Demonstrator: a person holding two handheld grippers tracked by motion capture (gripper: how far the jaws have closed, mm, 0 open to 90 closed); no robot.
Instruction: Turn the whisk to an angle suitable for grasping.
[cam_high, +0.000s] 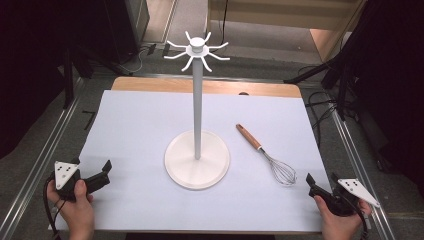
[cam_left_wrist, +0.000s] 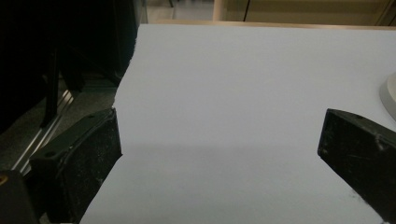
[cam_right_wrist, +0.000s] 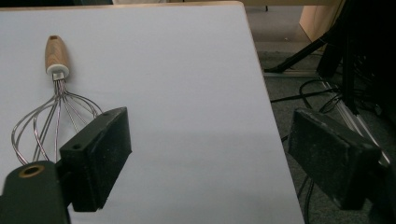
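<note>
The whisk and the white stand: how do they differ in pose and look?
The whisk lies flat on the table; the white stand rises upright from a round base. The whisk has a wooden handle and wire loops; the stand is all white, with curved hooks on top. Neither gripper touches either.

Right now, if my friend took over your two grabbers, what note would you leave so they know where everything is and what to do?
Left gripper: open, holding nothing, at the near left edge of the white mat.
Right gripper: open, holding nothing, at the near right edge of the mat, closest to the whisk.
Whisk: lying flat on the mat, right of the stand, wooden handle pointing away, wire loops toward the right gripper.
Hook stand: upright in the middle, all hooks bare.
Done: nothing yet; the whisk is untouched.
Left: probably pick up the whisk with the right gripper and hang it on a hook.
</note>
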